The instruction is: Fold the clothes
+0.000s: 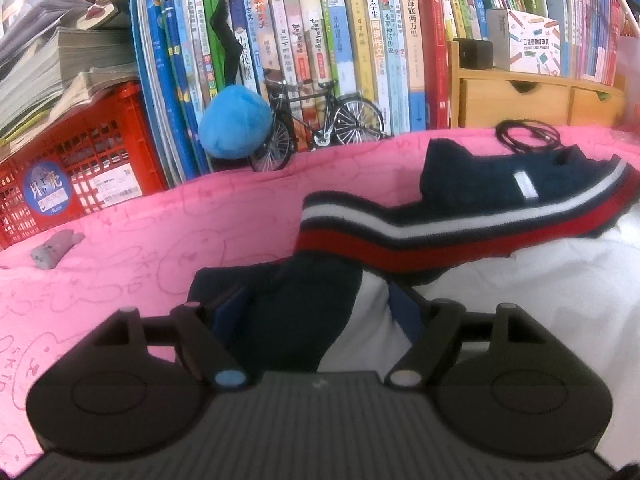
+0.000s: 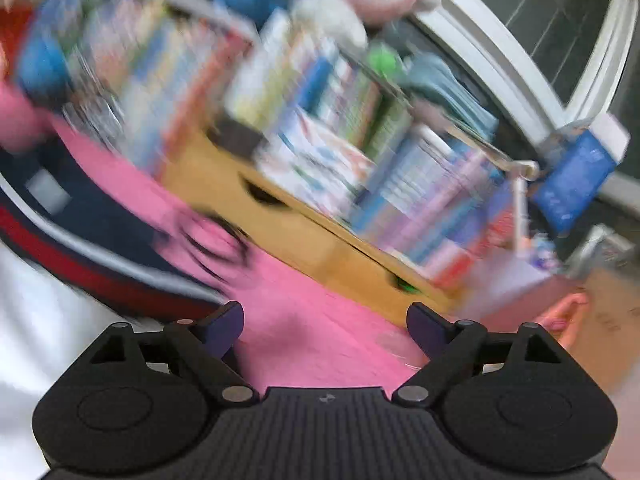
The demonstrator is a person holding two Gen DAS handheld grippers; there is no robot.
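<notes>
Jaws wide on left gripper (image 1: 316,312), sweater (image 1: 460,216) lying lengthwise, collar far-right.

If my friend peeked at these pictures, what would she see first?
Probably the bright pink blanket covering everything, with a navy sweater with red and white stripes lying on it, part of it between the open left tongs. Behind, a wall of colourful books stands with a blue plush ball and a toy bicycle in front.

Left gripper (image 1: 316,312) fingers spread wide, tilted downward, right gripper (image 2: 325,326) fingers apart, rolled sideways
</notes>
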